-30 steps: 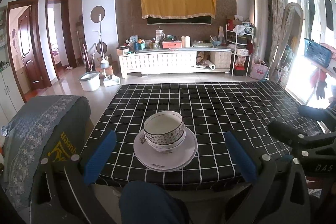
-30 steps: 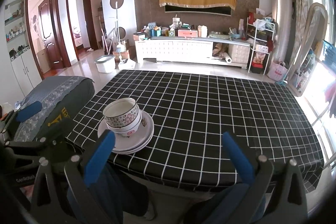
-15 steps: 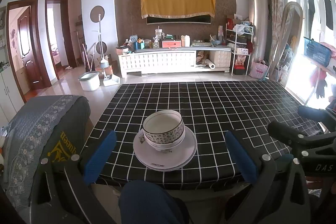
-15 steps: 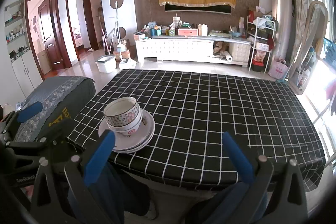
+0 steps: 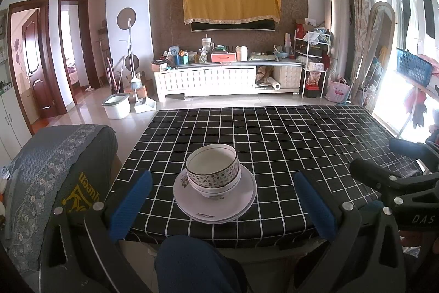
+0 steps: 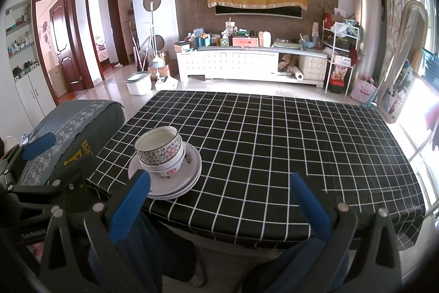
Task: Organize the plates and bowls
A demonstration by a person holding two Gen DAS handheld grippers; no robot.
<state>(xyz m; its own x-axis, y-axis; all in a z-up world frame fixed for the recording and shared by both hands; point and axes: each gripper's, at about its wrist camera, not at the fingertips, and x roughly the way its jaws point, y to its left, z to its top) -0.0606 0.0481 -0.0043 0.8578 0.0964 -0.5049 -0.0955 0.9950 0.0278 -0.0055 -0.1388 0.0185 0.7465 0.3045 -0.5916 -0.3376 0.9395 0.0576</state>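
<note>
Two patterned bowls (image 5: 212, 173) sit nested on a stack of white plates (image 5: 241, 199) near the front left of the black checked table (image 5: 301, 144). The same bowls (image 6: 160, 151) and plates (image 6: 189, 172) show in the right wrist view. My left gripper (image 5: 223, 199) is open and empty, held back from the table edge with the stack between its blue fingers. My right gripper (image 6: 219, 199) is open and empty, to the right of the stack. The right gripper also shows at the right of the left wrist view (image 5: 395, 169).
A chair with a grey cover (image 5: 57, 172) stands left of the table. The person's knee (image 5: 189, 262) is below the table edge. Beyond the table are a white cabinet (image 5: 219, 78), a bucket (image 5: 116, 106) and a shelf rack (image 5: 312, 65).
Both grippers have drifted very slightly; the stack of bowls and plates has not moved on the table.
</note>
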